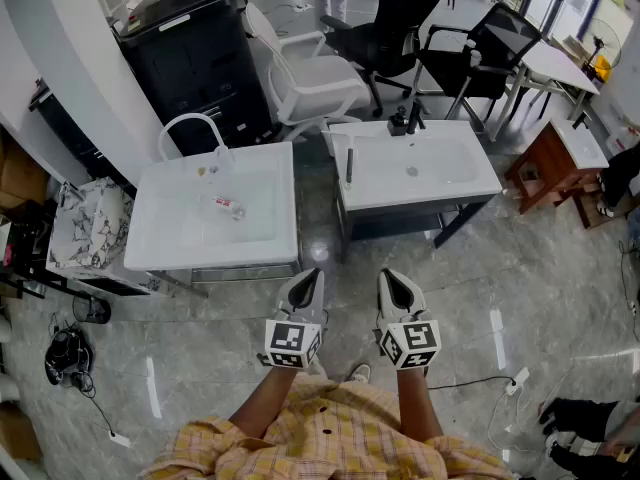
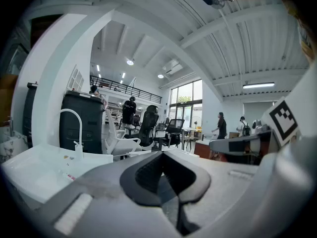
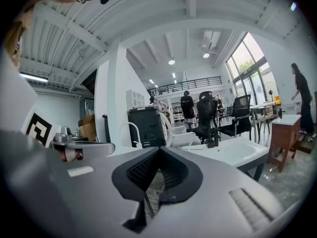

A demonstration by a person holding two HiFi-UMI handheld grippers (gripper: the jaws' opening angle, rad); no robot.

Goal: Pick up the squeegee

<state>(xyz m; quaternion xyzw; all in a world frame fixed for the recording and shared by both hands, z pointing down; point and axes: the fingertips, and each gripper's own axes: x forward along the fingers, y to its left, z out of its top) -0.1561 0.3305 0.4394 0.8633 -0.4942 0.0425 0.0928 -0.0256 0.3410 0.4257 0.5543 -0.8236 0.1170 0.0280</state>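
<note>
The squeegee [image 1: 349, 165] looks like a slim dark handle lying along the left rim of the right-hand white sink [image 1: 470, 183], ahead of me and slightly right. It is too small to make out in the gripper views. Both grippers hang side by side over the tiled floor, short of the two sinks and pointing toward them. My left gripper [image 1: 305, 286] [image 2: 161, 155] has its jaws together with nothing between them. My right gripper [image 1: 400, 286] [image 3: 158, 150] is likewise shut and empty.
A second white sink [image 1: 160, 238] with a curved white tap [image 1: 190, 123] stands at the left, a small bottle [image 1: 228, 206] in its basin. Behind are a black copier [image 1: 195, 53], a white chair [image 1: 310, 78], black office chairs [image 1: 400, 18] and a wooden side table [image 1: 555, 163]. Cables [image 1: 70, 358] lie on the floor.
</note>
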